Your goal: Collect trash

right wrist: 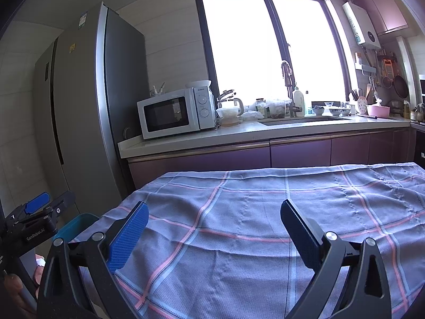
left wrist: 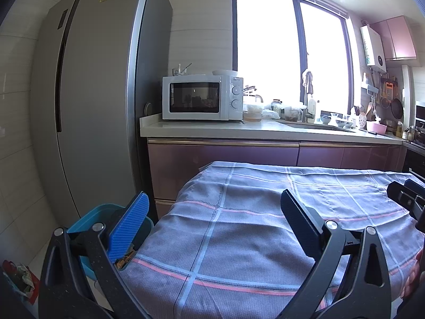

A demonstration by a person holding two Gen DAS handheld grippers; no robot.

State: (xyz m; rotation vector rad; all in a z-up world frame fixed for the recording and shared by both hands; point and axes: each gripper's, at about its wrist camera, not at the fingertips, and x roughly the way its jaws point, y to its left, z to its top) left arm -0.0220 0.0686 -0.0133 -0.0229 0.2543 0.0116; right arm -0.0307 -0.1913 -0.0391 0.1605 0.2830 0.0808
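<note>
A teal bin stands on the floor at the table's left edge, with brownish scraps showing inside it behind my left finger. It also shows in the right wrist view. My left gripper is open and empty, held above the left part of the checked tablecloth. My right gripper is open and empty above the cloth. The left gripper shows at the left edge of the right wrist view. The right gripper shows at the right edge of the left wrist view.
A tall grey fridge stands to the left. A counter behind the table carries a white microwave, jars, a sink and dishes. Crumpled wrappers lie on the floor at the lower left.
</note>
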